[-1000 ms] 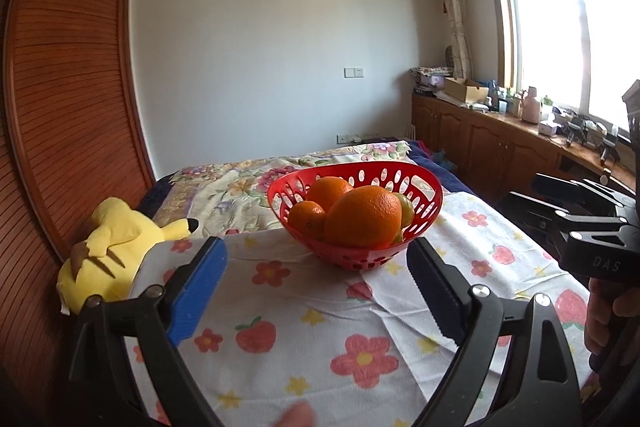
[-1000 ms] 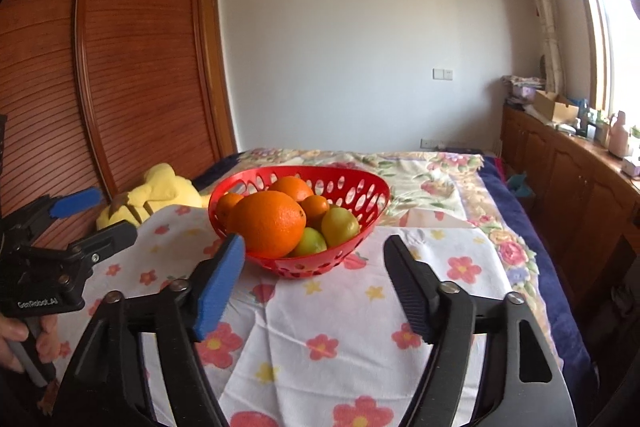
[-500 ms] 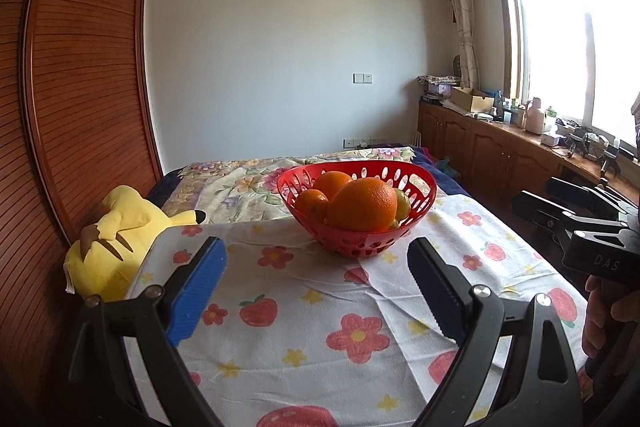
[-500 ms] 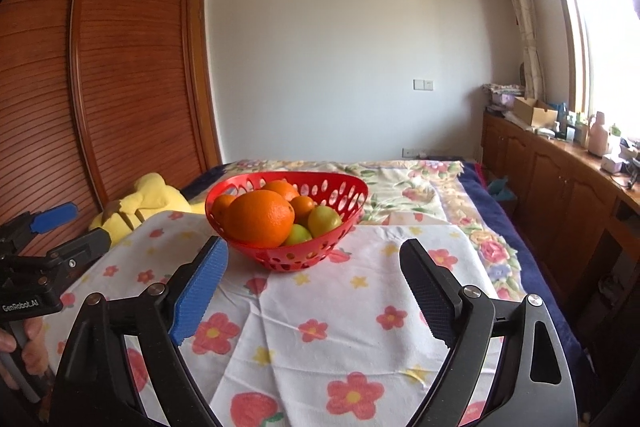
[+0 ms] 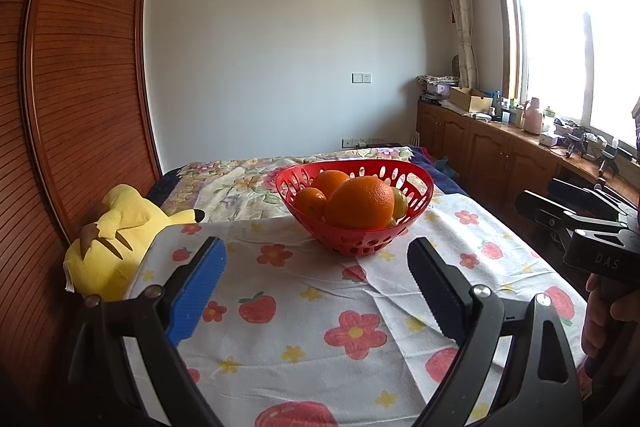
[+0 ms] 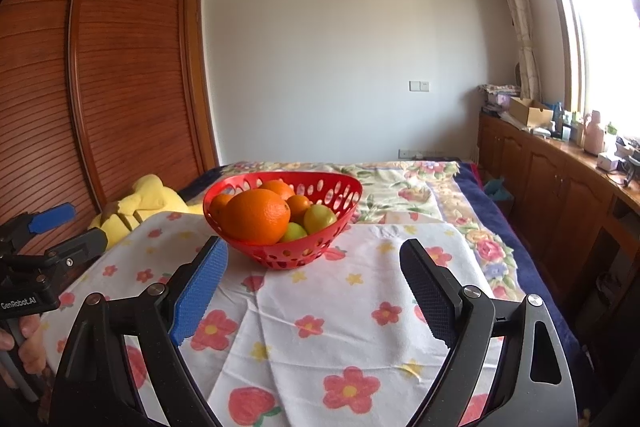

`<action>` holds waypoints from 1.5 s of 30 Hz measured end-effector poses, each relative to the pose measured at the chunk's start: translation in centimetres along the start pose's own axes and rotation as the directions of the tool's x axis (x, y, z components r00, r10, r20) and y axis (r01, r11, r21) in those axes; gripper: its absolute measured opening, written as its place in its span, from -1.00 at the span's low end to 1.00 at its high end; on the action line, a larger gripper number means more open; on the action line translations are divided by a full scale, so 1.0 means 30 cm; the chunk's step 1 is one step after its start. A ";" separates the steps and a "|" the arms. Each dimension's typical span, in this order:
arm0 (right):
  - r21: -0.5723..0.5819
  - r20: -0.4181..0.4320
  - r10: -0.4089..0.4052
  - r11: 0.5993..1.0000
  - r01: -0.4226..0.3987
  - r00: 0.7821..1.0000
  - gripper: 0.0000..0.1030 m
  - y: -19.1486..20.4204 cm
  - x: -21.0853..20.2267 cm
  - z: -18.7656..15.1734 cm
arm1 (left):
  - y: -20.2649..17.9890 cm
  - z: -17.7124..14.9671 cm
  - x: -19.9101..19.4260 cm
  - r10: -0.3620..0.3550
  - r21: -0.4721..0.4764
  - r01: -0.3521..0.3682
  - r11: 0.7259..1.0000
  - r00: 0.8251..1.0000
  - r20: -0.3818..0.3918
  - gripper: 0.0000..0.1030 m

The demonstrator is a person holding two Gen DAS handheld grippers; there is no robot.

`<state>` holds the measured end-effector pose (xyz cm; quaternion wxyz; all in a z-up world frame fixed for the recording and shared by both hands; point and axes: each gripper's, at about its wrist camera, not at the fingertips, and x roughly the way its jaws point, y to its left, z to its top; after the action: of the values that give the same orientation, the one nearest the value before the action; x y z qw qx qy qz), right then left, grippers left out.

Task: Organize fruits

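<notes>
A red perforated basket (image 5: 416, 187) (image 6: 344, 189) stands on the flowered cloth (image 5: 328, 311) (image 6: 320, 323). It holds a big orange (image 5: 360, 203) (image 6: 256, 215), smaller oranges (image 5: 310, 201) (image 6: 298, 207) and yellow-green fruits (image 6: 318, 219). My left gripper (image 5: 316, 287) is open and empty, a short way back from the basket. Open too is my right gripper (image 6: 314, 287), with nothing between its fingers; the basket sits just beyond its left fingertip. Each gripper shows at the edge of the other's view, held by a hand.
A yellow plush toy (image 5: 116, 243) (image 6: 140, 207) lies at the cloth's left edge by the wooden wardrobe (image 5: 80, 107). A floral bedspread (image 6: 400, 187) stretches behind the basket. Wooden cabinets (image 5: 500, 151) with clutter run along the right wall under the window.
Both grippers have drawn back from the basket, which now looks smaller and farther. The right gripper's jaws stand wider than a second ago. The fruit lies as before.
</notes>
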<state>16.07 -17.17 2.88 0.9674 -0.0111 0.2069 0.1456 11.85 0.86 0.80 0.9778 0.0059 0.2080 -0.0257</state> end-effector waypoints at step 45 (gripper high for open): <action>0.001 0.001 0.000 1.000 0.000 1.000 0.74 -0.005 -0.002 -0.002 | -0.007 0.013 -0.038 -0.004 0.006 0.003 1.000 1.000 0.017 0.80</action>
<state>16.05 -17.34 2.84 0.9676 -0.0106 0.2063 0.1454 10.96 0.68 1.61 0.9795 0.0084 0.1994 -0.0281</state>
